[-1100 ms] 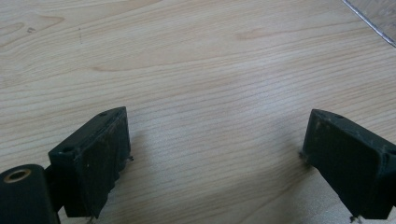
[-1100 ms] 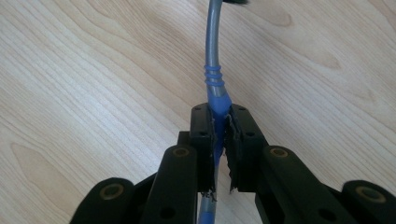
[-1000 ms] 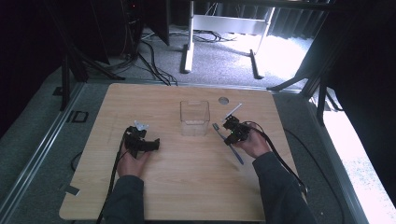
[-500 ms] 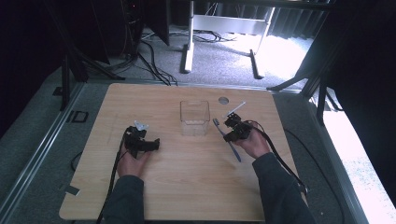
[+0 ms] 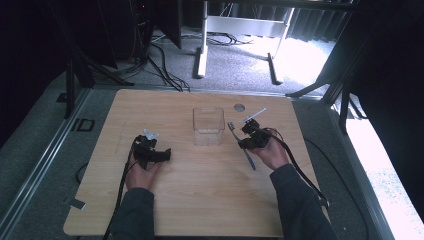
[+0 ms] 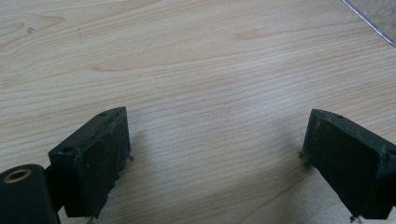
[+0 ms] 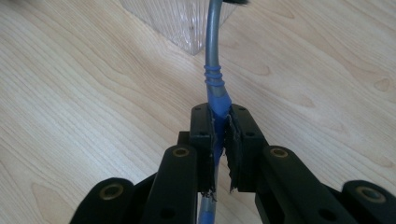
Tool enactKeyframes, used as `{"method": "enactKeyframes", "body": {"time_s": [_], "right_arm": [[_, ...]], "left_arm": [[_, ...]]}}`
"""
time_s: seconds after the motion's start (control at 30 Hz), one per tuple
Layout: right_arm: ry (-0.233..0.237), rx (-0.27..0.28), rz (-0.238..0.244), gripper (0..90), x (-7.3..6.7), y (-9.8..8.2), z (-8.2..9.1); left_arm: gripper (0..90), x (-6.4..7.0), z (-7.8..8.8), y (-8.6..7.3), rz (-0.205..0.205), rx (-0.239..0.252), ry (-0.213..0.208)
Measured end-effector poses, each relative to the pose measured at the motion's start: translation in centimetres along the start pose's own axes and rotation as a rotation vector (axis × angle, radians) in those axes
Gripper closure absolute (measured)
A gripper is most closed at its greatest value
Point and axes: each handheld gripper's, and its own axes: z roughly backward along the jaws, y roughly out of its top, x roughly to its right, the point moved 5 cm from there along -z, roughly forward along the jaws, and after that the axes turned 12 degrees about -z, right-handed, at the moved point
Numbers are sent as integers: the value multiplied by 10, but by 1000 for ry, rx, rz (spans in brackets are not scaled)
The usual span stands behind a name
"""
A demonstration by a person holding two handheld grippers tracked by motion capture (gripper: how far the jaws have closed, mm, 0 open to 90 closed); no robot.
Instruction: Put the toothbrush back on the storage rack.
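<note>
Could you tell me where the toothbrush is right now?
In the high view, the toothbrush is clamped in the right gripper, just right of the clear box.

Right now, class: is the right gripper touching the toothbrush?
Touching. In the right gripper view, the right gripper has both jaws pressed against the blue handle of the toothbrush.

Both forearms in from the near edge, dark sleeves, hands well apart. Left hand [image 5: 141,172] flat and low, left gripper [image 5: 165,155] lying level, pointing right, fingers [image 6: 95,154] spread wide with nothing between. Right hand [image 5: 270,152] angled inward, right gripper [image 5: 241,145] aimed left, fingers [image 7: 203,140] clamped tight together. Cables trailing back along both arms.
</note>
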Motion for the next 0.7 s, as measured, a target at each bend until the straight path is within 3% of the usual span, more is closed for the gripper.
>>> {"method": "enactKeyframes", "body": {"time_s": [0.7], "right_arm": [[25,101,-24,815,3,8,10]], "left_arm": [[79,0,0,0,0,0,0]]}}
